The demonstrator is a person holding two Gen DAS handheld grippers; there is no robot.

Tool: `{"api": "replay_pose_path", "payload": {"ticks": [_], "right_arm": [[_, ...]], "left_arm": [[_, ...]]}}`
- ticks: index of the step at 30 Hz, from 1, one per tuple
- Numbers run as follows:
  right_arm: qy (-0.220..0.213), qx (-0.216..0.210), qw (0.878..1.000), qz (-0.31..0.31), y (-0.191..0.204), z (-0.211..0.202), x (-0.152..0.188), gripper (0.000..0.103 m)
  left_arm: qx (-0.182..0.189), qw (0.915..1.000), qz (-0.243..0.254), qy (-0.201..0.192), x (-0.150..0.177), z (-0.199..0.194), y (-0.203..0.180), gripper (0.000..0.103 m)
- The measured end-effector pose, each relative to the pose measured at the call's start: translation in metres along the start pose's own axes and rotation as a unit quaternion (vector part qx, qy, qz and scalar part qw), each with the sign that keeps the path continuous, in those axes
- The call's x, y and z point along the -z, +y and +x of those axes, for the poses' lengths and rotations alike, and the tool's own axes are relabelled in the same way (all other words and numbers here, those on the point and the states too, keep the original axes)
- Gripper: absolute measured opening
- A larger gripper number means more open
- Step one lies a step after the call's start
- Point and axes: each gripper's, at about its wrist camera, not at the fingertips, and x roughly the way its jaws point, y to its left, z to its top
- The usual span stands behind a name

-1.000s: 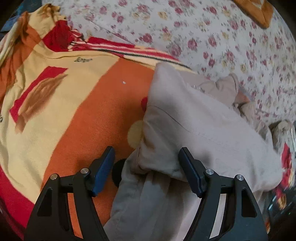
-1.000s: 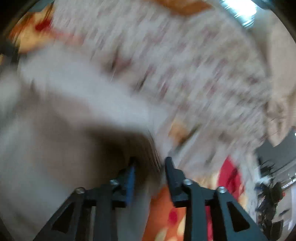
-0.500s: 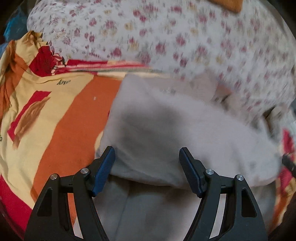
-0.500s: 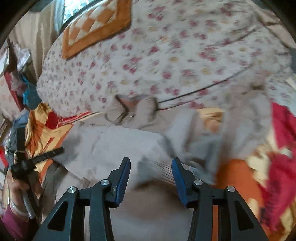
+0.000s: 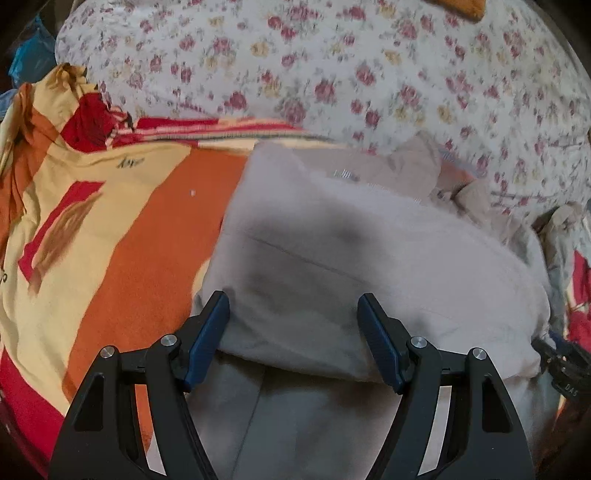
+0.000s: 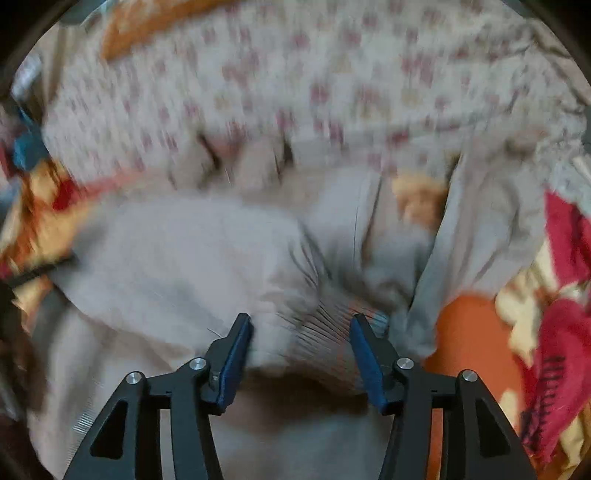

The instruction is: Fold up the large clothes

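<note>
A large beige garment (image 5: 351, 258) lies folded over itself on an orange, yellow and red blanket (image 5: 110, 240). My left gripper (image 5: 293, 314) is open, its jaws wide apart just above the near folded edge, holding nothing. In the right wrist view the same garment (image 6: 177, 251) is blurred; its ribbed cuff (image 6: 325, 332) lies between the jaws of my right gripper (image 6: 301, 332), which is open. The right gripper also shows at the right edge of the left wrist view (image 5: 565, 369).
A white quilt with red flowers (image 5: 369, 74) lies bunched behind the garment. An orange cushion (image 6: 155, 29) sits at the far back. Red and yellow blanket folds (image 6: 561, 332) rise on the right. Blue cloth (image 5: 26, 62) shows at the far left.
My right gripper has opened wider and let the garment go onto the pile. The upper layer has been folded over toward me. My left gripper stayed open and shifted slightly.
</note>
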Motion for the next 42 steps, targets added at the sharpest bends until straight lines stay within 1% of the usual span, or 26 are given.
{"api": "replay_pose_path", "payload": {"ticks": [2,3,5,7,8,10,12,15,17,20,21,22,23,24,25,26,28,29,30,32,33,37,38,39,41,42], "right_arm": [[-0.010,-0.011,1.000,0.006,0.000,-0.013,-0.002,0.054],[-0.015,-0.031,0.999,0.017,-0.003,-0.023,-0.006,0.054],[-0.040,-0.045,0.997,0.039,-0.016,-0.042,-0.009,0.056],[-0.068,-0.022,0.995,0.066,-0.041,-0.060,-0.015,0.076],[-0.079,-0.007,0.993,0.084,-0.055,-0.066,-0.019,0.079],[-0.093,0.024,0.985,0.140,-0.091,-0.072,-0.032,0.080],[-0.094,0.032,0.975,0.200,-0.127,-0.069,-0.047,0.080],[-0.092,0.020,0.966,0.239,-0.150,-0.057,-0.070,0.080],[-0.092,0.031,0.966,0.240,-0.154,-0.042,-0.085,0.080],[-0.072,0.047,0.970,0.227,-0.149,-0.009,-0.102,0.080],[-0.060,0.051,0.971,0.224,-0.151,0.007,-0.107,0.077],[-0.051,0.057,0.973,0.218,-0.153,0.019,-0.111,0.056],[-0.039,0.066,0.975,0.211,-0.155,0.030,-0.114,0.039],[-0.027,0.073,0.975,0.208,-0.160,0.038,-0.113,0.013],[-0.030,0.074,0.974,0.211,-0.164,0.037,-0.111,0.005],[-0.042,0.069,0.973,0.216,-0.169,0.030,-0.107,0.003],[-0.067,0.052,0.973,0.213,-0.177,0.001,-0.094,0.002],[-0.077,0.047,0.976,0.200,-0.180,-0.020,-0.082,0.002],[-0.083,0.051,0.977,0.189,-0.185,-0.037,-0.072,0.002],[-0.087,0.064,0.978,0.177,-0.193,-0.066,-0.041,0.002],[-0.080,0.065,0.979,0.178,-0.200,-0.077,-0.023,0.002],[-0.028,0.050,0.980,0.193,-0.219,-0.079,0.027,0.002],[-0.026,0.045,0.979,0.195,-0.220,-0.081,0.034,0.002],[-0.032,0.038,0.979,0.196,-0.221,-0.088,0.039,0.006],[-0.060,0.041,0.978,0.195,-0.219,-0.105,0.039,0.025],[-0.086,0.050,0.976,0.194,-0.218,-0.117,0.036,0.050]], "left_arm": [[-0.003,1.0000,0.009,0.000,0.003,-0.001,-0.001,0.072],[-0.006,0.9999,0.014,-0.004,0.005,-0.004,-0.002,0.072],[-0.006,0.9997,0.022,-0.004,0.007,-0.009,-0.003,0.072],[0.003,0.9998,0.016,-0.008,0.006,-0.016,-0.001,0.072],[0.008,0.9999,0.009,-0.010,0.006,-0.018,0.000,0.072],[0.017,0.9998,-0.003,-0.013,0.004,-0.021,0.004,0.072],[0.023,0.9995,-0.016,-0.014,0.002,-0.023,0.007,0.072],[0.028,0.9989,-0.036,-0.008,0.000,-0.019,0.011,0.072],[0.029,0.9988,-0.040,-0.003,-0.001,-0.015,0.012,0.072],[0.021,0.9992,-0.033,-0.005,-0.003,-0.011,0.009,0.072],[0.019,0.9994,-0.029,-0.005,-0.003,-0.010,0.008,0.072],[0.017,0.9995,-0.027,-0.004,-0.004,-0.008,0.007,0.072],[0.018,0.9995,-0.027,-0.002,-0.005,-0.007,0.007,0.072],[0.019,0.9994,-0.027,-0.002,-0.006,-0.006,0.008,0.072],[0.020,0.9994,-0.029,0.000,-0.008,-0.005,0.009,0.072],[0.021,0.9993,-0.031,0.001,-0.009,-0.004,0.009,0.072],[0.024,0.9989,-0.042,0.004,-0.010,-0.003,0.011,0.072],[0.025,0.9986,-0.046,0.005,-0.011,-0.004,0.012,0.072],[0.028,0.9983,-0.051,0.005,-0.010,-0.005,0.013,0.072],[0.030,0.9980,-0.055,0.004,-0.009,-0.007,0.014,0.072],[0.031,0.9979,-0.056,0.003,-0.009,-0.008,0.013,0.072],[0.030,0.9977,-0.061,0.000,-0.006,-0.009,0.013,0.072],[0.030,0.9977,-0.060,0.000,-0.004,-0.010,0.012,0.072],[0.031,0.9977,-0.060,-0.001,-0.004,-0.010,0.011,0.072],[0.032,0.9978,-0.057,-0.003,-0.003,-0.012,0.011,0.072],[0.032,0.9979,-0.057,-0.003,-0.003,-0.011,0.011,0.072]]}}
